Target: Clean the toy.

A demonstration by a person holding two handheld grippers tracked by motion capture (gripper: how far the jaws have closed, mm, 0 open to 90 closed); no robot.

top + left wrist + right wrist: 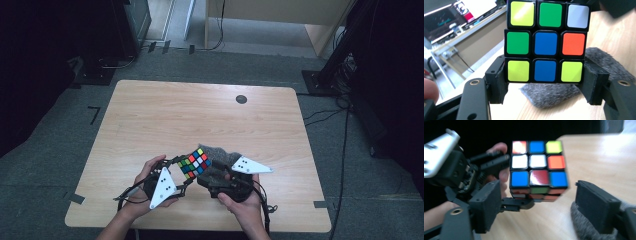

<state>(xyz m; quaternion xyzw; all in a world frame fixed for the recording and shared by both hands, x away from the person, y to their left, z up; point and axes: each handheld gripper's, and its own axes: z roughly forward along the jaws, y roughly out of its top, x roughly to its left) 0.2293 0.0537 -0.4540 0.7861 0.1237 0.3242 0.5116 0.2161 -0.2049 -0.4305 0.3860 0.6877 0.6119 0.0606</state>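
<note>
Left tongs [545, 85] clamped tight on the bottom row of a multicoloured plastic puzzle cube [546, 41], pads pressing both sides. Cube held up off the pale wooden surface [165, 115], near its front edge, between both hands. Right tongs [537, 202] gaping wide, pads clear of the cube, gripping nothing. Below the cube, lying on the surface, a grey fuzzy felt cloth [554, 96].
</note>
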